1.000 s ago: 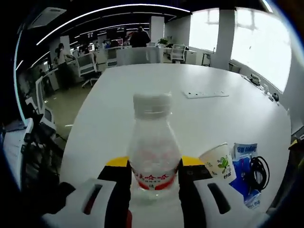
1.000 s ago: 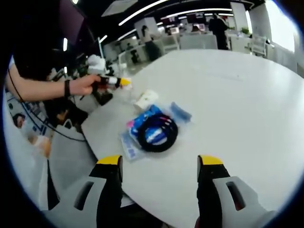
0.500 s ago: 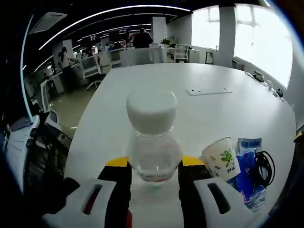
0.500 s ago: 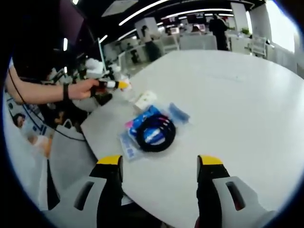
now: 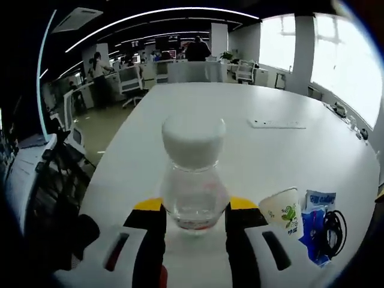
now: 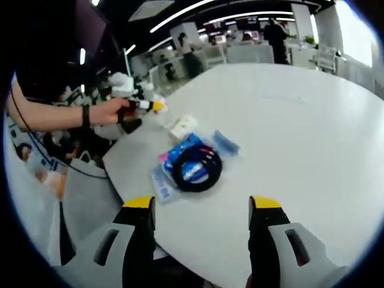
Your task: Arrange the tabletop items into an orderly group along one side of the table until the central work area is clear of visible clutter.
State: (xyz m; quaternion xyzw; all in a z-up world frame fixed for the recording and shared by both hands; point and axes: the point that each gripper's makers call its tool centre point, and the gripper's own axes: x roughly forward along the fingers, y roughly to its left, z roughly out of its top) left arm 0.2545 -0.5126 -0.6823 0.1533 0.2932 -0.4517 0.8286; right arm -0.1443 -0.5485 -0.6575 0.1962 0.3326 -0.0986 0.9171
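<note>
My left gripper (image 5: 193,211) is shut on a clear water bottle (image 5: 193,174) with a white cap and a red label, tipped toward the camera. In the right gripper view the left gripper (image 6: 147,105) shows at the table's left edge, held by a hand. A paper cup (image 5: 281,210) lies on its side, with blue packets (image 5: 313,222) and a black coiled cable (image 5: 333,225) beside it. In the right gripper view the paper cup (image 6: 184,126), blue packets (image 6: 174,157) and cable (image 6: 197,168) lie ahead of my right gripper (image 6: 201,207), which is open above the white table (image 6: 300,132).
A white power strip (image 5: 277,123) lies flat farther along the table (image 5: 180,108). Office chairs and desks stand beyond the table's far end, with people among them. A person's forearm (image 6: 54,113) reaches in from the left.
The bottle has tipped toward the camera, so its cap now faces it. The left view has shifted slightly; the cup and packets sit lower right. The right gripper has held still.
</note>
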